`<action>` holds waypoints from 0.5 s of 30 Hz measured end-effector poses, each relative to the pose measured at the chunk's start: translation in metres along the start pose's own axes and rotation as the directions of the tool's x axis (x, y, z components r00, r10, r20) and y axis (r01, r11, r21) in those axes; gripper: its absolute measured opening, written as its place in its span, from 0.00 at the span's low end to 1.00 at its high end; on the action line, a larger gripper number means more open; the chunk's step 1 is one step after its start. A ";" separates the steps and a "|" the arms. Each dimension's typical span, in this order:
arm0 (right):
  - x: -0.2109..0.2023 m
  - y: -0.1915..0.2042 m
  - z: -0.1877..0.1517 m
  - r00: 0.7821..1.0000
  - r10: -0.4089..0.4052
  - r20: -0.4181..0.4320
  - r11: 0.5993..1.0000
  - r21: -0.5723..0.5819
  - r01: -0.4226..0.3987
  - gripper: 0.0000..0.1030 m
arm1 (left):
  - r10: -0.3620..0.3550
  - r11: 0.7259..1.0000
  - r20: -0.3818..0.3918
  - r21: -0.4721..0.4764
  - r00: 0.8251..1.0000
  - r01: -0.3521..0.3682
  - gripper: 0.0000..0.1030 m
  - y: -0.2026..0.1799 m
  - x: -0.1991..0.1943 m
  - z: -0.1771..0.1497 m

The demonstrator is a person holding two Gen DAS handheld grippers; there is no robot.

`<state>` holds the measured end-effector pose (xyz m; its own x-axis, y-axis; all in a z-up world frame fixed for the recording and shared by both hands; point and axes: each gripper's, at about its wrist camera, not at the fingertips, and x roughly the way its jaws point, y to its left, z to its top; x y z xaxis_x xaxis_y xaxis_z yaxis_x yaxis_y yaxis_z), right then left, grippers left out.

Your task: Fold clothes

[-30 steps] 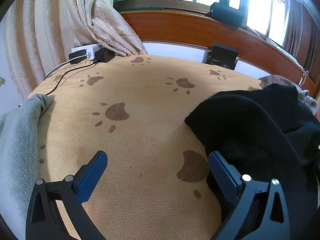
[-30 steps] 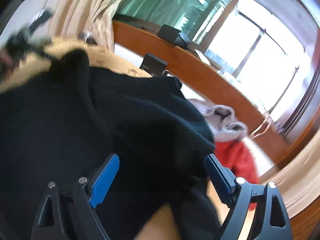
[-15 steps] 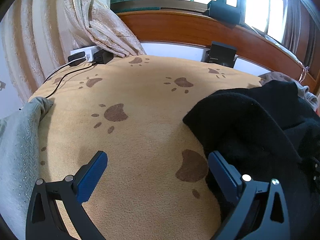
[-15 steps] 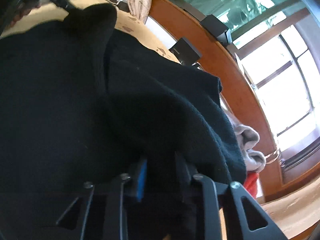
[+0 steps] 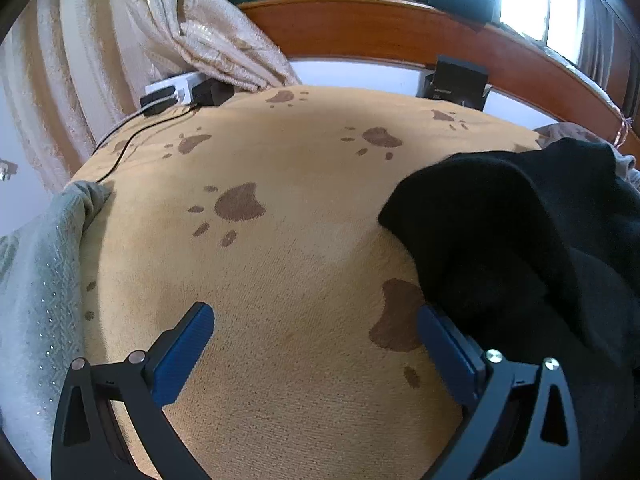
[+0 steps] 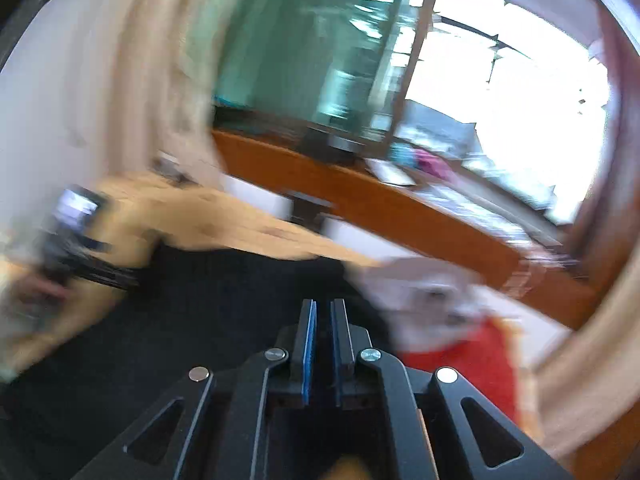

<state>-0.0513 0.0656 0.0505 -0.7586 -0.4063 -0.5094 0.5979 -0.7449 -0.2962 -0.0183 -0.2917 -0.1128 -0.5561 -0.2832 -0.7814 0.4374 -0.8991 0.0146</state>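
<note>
right gripper (image 6: 323, 304) jaws pinched almost together, only a thin dark slit between the blue pads, looks clamped on a fold of the black garment (image 6: 220, 300), which spreads just under and ahead of the fingertips; view is heavily blurred so the pinch itself is not crisp. just right of the black cloth sits a pale grey garment (image 6: 420, 284), with a red garment (image 6: 472, 356) touching it below. left gripper (image 5: 314, 316) wide open, nothing between the pads, pointing down over the tan paw-print blanket (image 5: 300, 160). its right-side finger (image 5: 448, 344) is right at the edge of the black garment (image 5: 520, 220), contact unclear. black garment lies bunched on the right side of the blanket, one rounded lobe reaching toward the middle. grey speckled garment (image 5: 36, 300) hangs over the blanket's left edge. at the far end: white power strip (image 5: 176, 90) with black plugs and cables, beige curtain (image 5: 120, 40) draped beside it, wooden headboard (image 5: 360, 28), small black box (image 5: 456, 82) leaning against the white panel under it.
</note>
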 end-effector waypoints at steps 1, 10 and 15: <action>0.007 -0.001 -0.005 0.998 -0.056 -0.020 0.998 -0.015 0.056 0.08 | -0.002 1.000 -0.006 -0.011 1.000 0.002 0.99 0.002 0.001 0.000; 0.017 0.004 -0.088 0.983 0.143 -0.114 0.985 0.109 -0.130 0.11 | -0.007 0.999 0.022 -0.040 1.000 0.007 0.99 0.011 -0.002 0.000; -0.013 0.039 -0.113 0.971 0.196 -0.134 0.980 0.071 -0.188 0.37 | -0.016 1.000 0.061 -0.015 0.998 0.017 0.99 0.007 -0.009 0.000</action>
<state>0.0116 0.1015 -0.0456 -0.5852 -0.4695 -0.6612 0.7095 -0.6913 -0.1371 -0.0107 -0.2954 -0.1055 -0.6053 -0.2884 -0.7419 0.4382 -0.8989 -0.0081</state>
